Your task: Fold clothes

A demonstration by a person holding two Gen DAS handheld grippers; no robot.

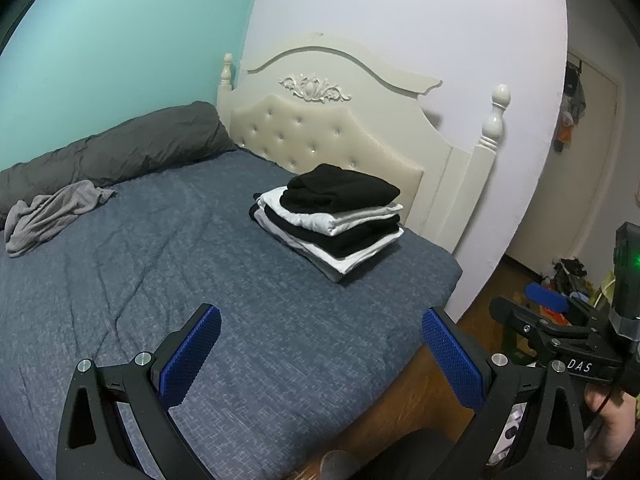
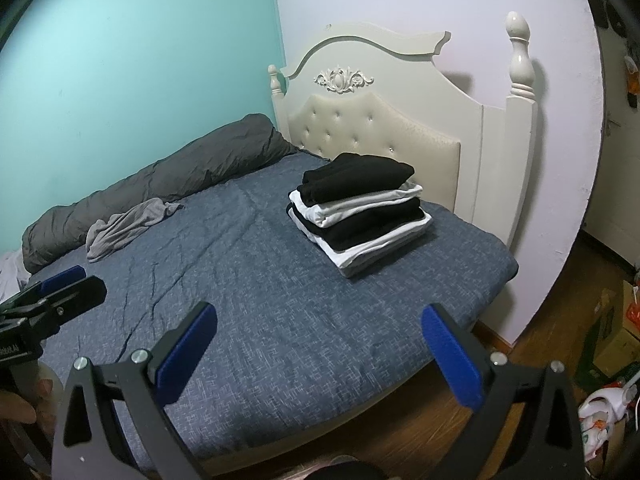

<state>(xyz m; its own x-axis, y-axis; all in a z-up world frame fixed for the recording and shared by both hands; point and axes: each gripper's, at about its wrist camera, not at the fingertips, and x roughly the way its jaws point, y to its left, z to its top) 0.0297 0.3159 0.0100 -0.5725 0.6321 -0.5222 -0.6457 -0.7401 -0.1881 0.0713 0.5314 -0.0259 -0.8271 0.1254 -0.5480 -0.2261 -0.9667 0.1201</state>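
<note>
Both your grippers hang over the near edge of the bed [image 1: 120,280], jaws spread wide, nothing held: left gripper [image 1: 320,354], right gripper [image 2: 318,354]. Next up looks like the grey garment [image 1: 52,212], crumpled far-left by the rolled duvet [image 1: 120,144], long axis running along that roll. It's off to the left of both, so your L hand is prob nearer. Bare cover in between, nothing blocking. Folded stack [image 1: 332,216] sits far-right by the headboard [image 1: 320,120]; steer clear.
</note>
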